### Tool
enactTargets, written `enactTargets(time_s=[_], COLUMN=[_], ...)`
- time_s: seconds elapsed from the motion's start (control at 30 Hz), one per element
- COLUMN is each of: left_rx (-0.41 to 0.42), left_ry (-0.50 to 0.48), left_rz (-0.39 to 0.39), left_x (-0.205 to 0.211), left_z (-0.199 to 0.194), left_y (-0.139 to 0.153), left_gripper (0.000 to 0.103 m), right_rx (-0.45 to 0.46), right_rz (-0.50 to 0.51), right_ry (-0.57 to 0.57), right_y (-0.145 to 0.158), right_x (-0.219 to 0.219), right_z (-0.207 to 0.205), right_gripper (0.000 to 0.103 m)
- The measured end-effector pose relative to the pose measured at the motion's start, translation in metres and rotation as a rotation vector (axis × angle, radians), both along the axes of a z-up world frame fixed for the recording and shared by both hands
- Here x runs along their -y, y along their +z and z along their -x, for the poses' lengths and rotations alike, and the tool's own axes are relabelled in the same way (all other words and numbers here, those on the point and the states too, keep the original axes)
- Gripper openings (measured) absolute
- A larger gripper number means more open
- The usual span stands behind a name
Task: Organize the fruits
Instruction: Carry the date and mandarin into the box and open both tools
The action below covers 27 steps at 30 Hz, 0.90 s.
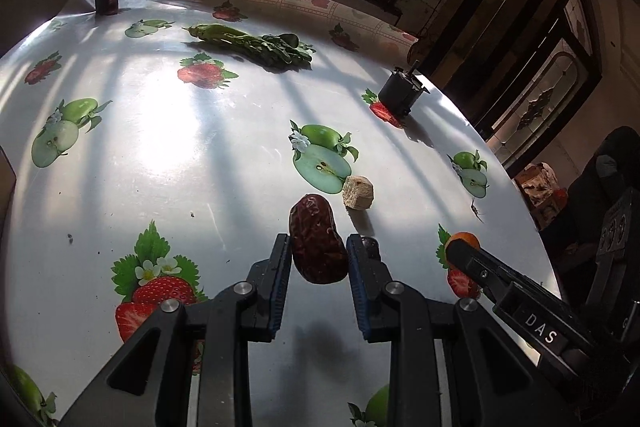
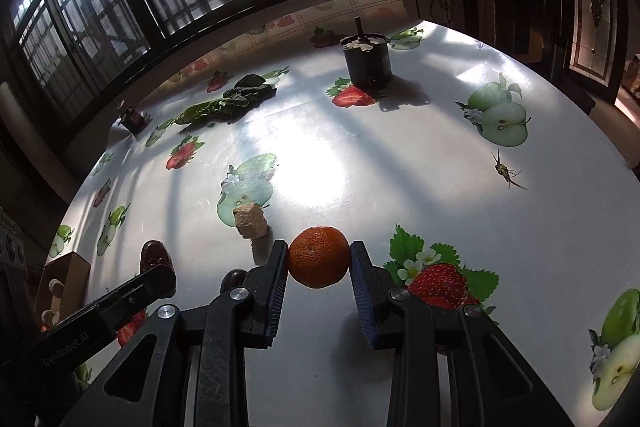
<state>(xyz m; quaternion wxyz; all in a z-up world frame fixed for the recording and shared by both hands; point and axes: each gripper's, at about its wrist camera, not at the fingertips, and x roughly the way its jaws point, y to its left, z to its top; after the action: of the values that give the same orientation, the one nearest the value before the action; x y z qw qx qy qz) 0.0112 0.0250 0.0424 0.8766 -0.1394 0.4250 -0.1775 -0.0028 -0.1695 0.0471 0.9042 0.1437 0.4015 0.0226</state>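
Your left gripper [image 1: 319, 255] is clamped on the wrinkled red date [image 1: 317, 239] — pads touching both flanks, the fruit held just off the fruit-print tablecloth [image 1: 160, 155]. The date is light and leathery; it should give slightly, so a hold across its waist, as now, looks secure. Your right gripper [image 2: 319, 261] is closed around the small orange [image 2: 319, 255], pads at 3 and 9 o'clock on its widest girth. Expect it to be firmer and rounder — likely to roll out if you grip above the equator. A pale spongy cube [image 2: 250, 221] sits at 10 o'clock from the orange, close by.
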Motion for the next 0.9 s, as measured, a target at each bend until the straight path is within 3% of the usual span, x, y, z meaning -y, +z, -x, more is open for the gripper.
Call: enactTargets(time_s=[0.17,0.3,0.4,0.57,0.67,0.77,0.9], left_rx=[0.038,0.1,0.128,0.088,0.029,-0.037,-0.061], left_ry=[-0.007,0.066,0.173,0.363,0.449,0.495,0.496], left_rz=[0.084,0.06,-0.004,-0.123,-0.153,-0.147,-0.162], left_x=[-0.038,-0.09,-0.139,-0.221,-0.259,-0.283,-0.289], left_z=[0.045,0.083,0.111,0.149,0.164,0.17,0.171], left_y=[0.028,0.051,0.057,0.043,0.024,0.005,-0.007], left_gripper=[0.027,0.027,0.027,0.027,0.027,0.027,0.027], right_rx=[0.031,0.048,0.064,0.11,0.131,0.114,0.078], right_rz=[0.045,0.044,0.042,0.04,0.044,0.055,0.092], right_ry=[0.042,0.122,0.215,0.422,0.555,0.669,0.756], right_y=[0.021,0.033,0.04,0.054,0.055,0.046,0.027], right_x=[-0.017,-0.053,-0.095,-0.18,-0.232,-0.282,-0.327], right_z=[0.035,0.047,0.055,0.073,0.084,0.09,0.096], right_gripper=[0.033,0.033,0.033,0.034,0.034,0.034,0.034])
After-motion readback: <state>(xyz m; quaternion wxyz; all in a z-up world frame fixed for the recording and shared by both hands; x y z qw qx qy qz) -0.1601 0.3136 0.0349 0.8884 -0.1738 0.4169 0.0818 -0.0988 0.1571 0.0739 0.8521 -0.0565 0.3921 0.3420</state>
